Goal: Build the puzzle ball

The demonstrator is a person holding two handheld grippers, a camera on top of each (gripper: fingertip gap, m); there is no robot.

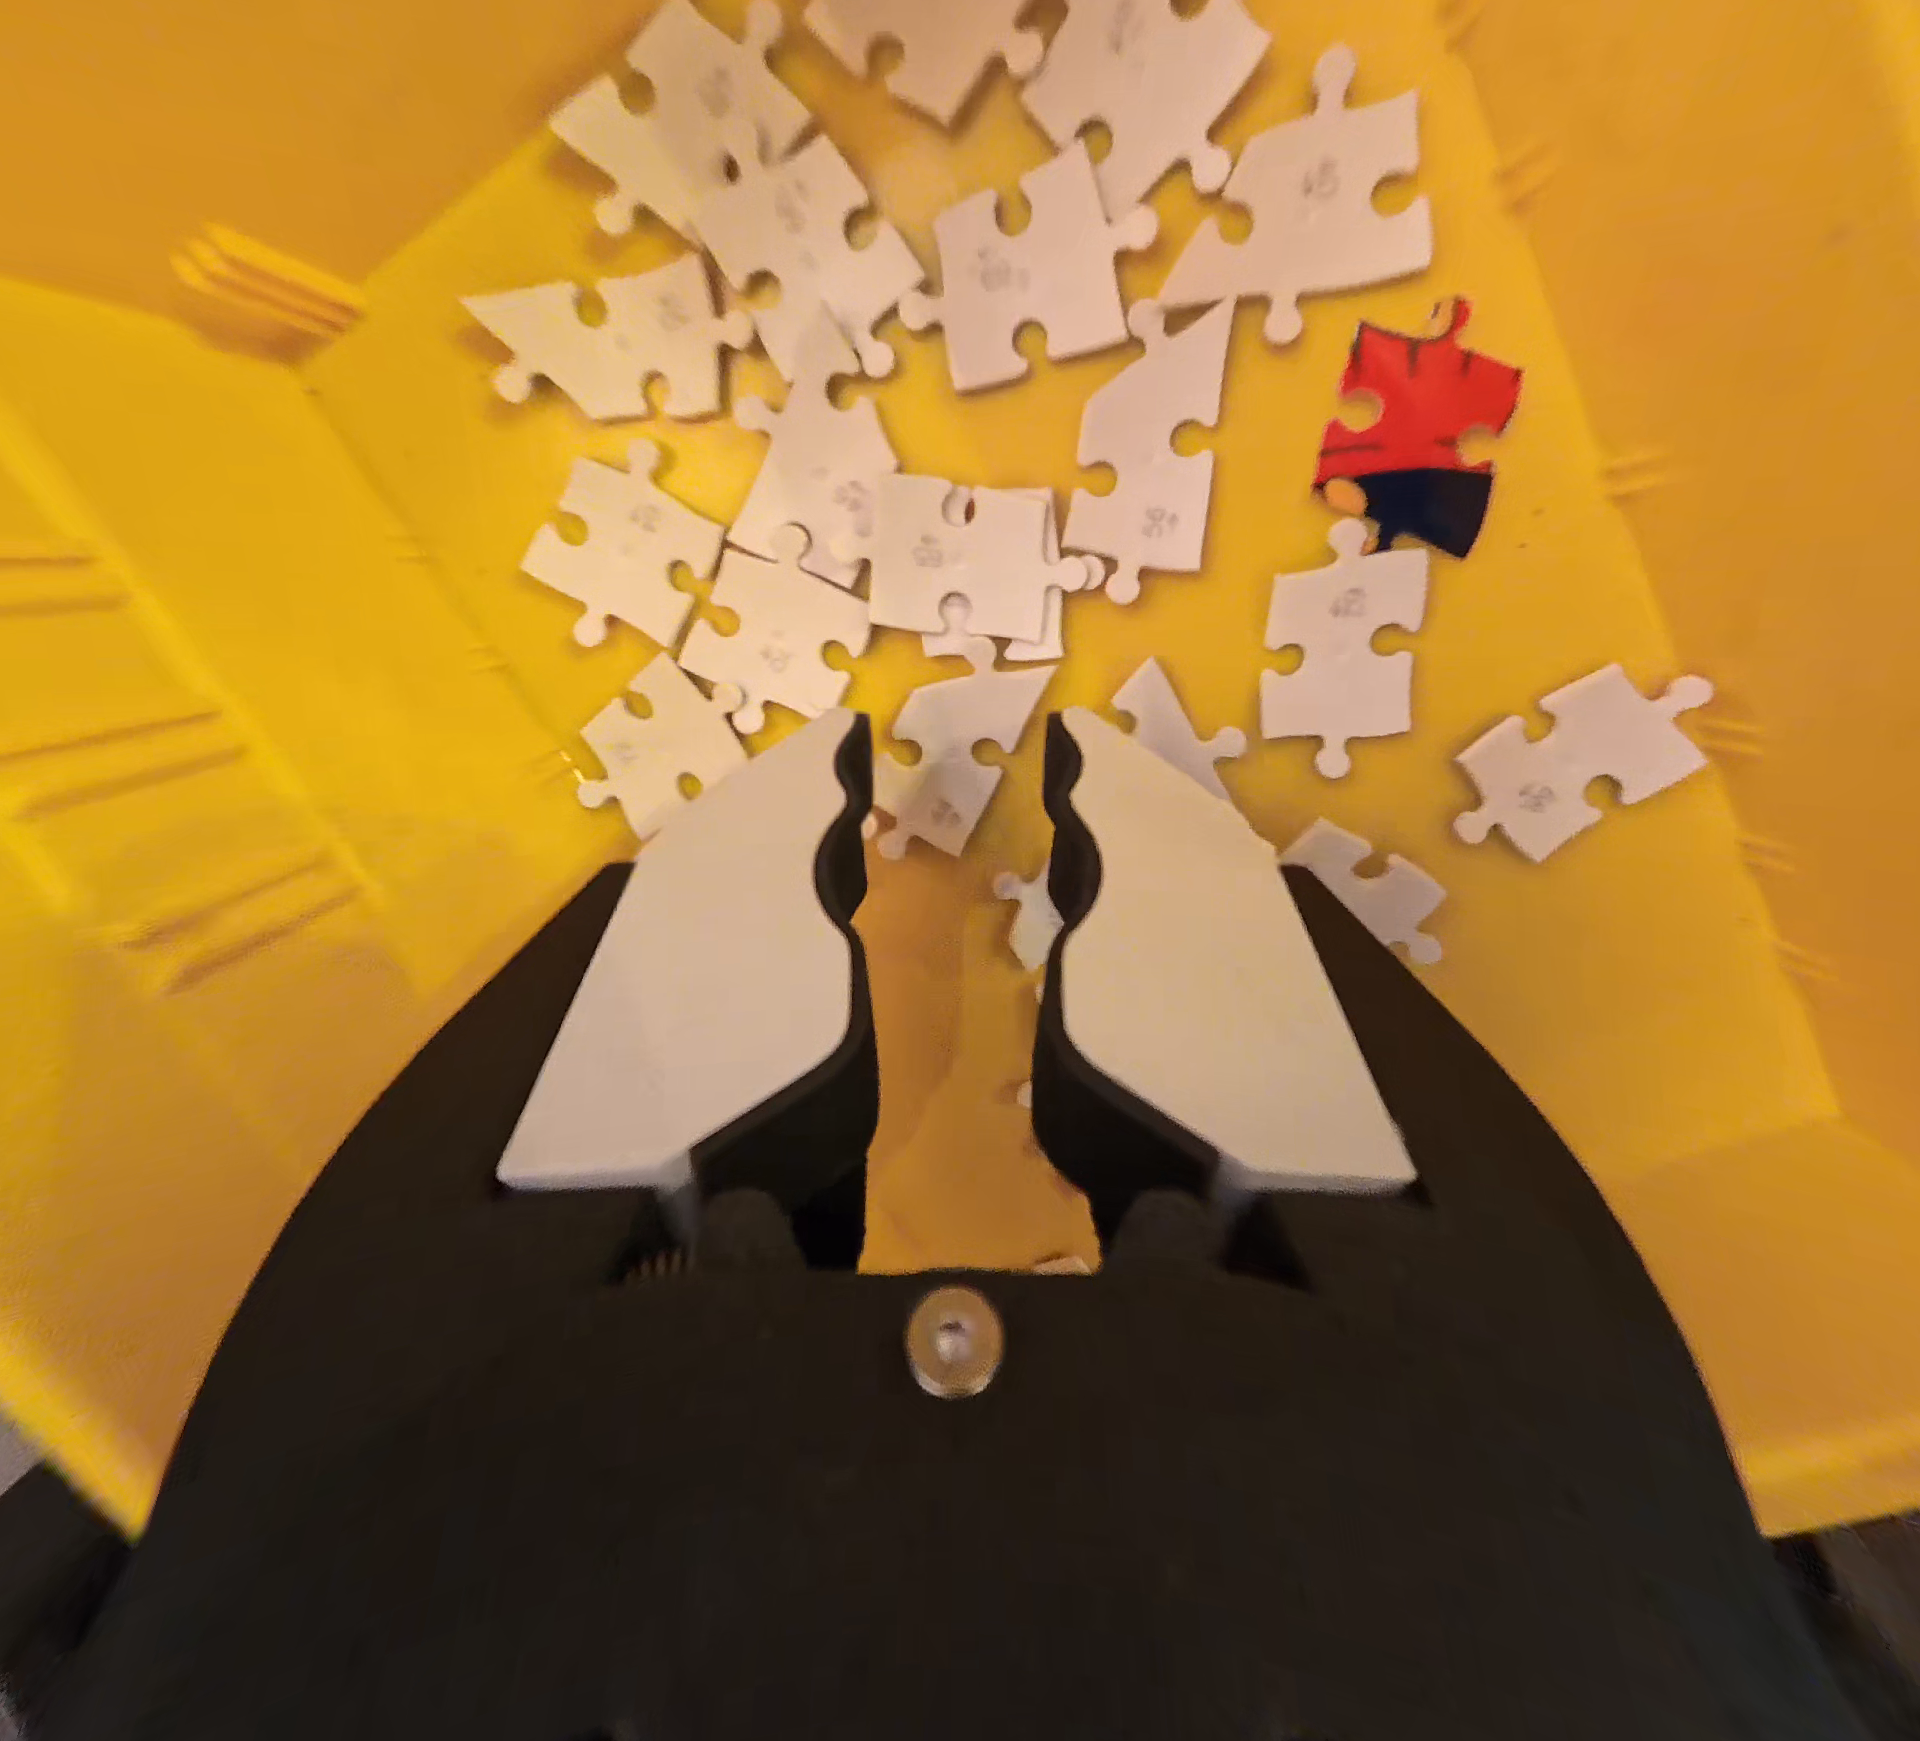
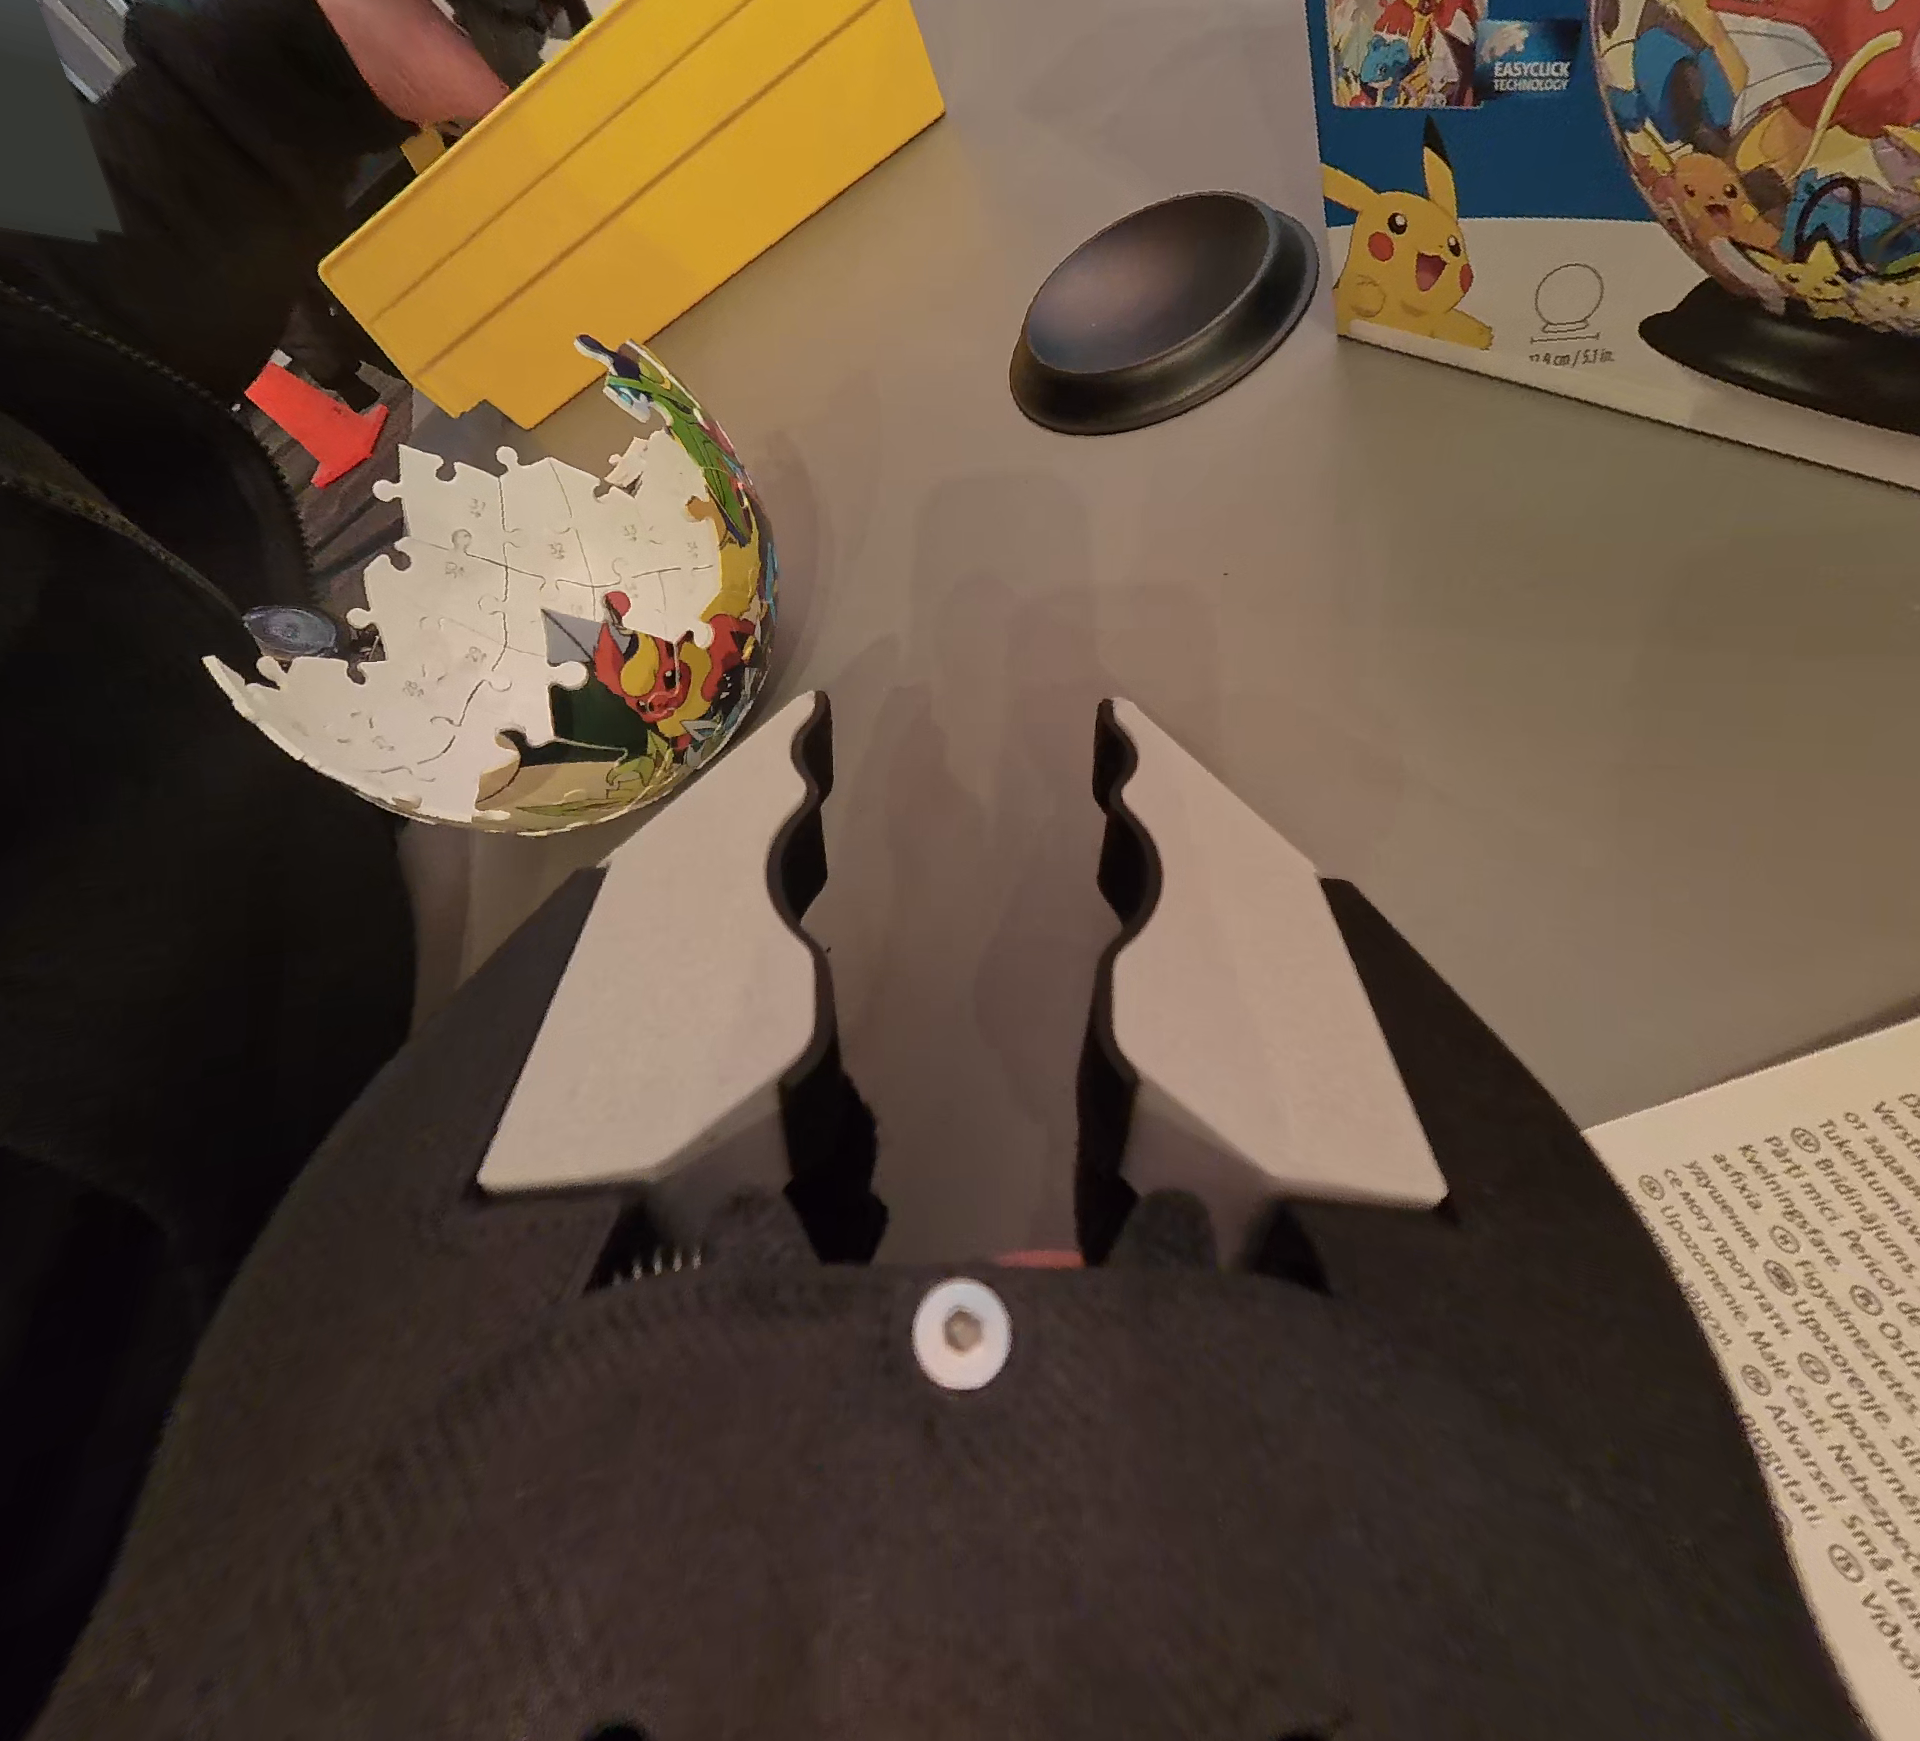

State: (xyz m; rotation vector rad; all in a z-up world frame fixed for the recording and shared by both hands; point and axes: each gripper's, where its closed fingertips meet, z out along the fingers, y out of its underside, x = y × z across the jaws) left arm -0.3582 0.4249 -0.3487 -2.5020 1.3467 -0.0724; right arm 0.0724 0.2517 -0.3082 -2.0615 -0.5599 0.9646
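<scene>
Left gripper (image 1: 958,735) hangs inside the yellow bin (image 1: 312,548), jaws parted to a moderate gap, nothing between them. Loose puzzle pieces (image 1: 1029,278) lie scattered on the bin floor ahead of it, nearly all white side up; one red piece (image 1: 1418,413) shows its print, off to the right and farther on. Nearest candidate: a white piece (image 1: 951,756) directly beyond the fingertips, just past the gap, long axis running roughly along the line of approach, slightly tilted. Left view blurred, so whether the tips touch it I cannot tell.

Right gripper (image 2: 961,735) sits over the grey table (image 2: 1351,704), jaws wide, empty. Half-built puzzle ball (image 2: 540,631) rests near the table edge, ahead-left of it, just beside the left fingertip, open side toward the camera. Black stand (image 2: 1164,309) farther ahead, unused.

Judgement: the left gripper is nearer the pieces, the right nearer the ball.
</scene>
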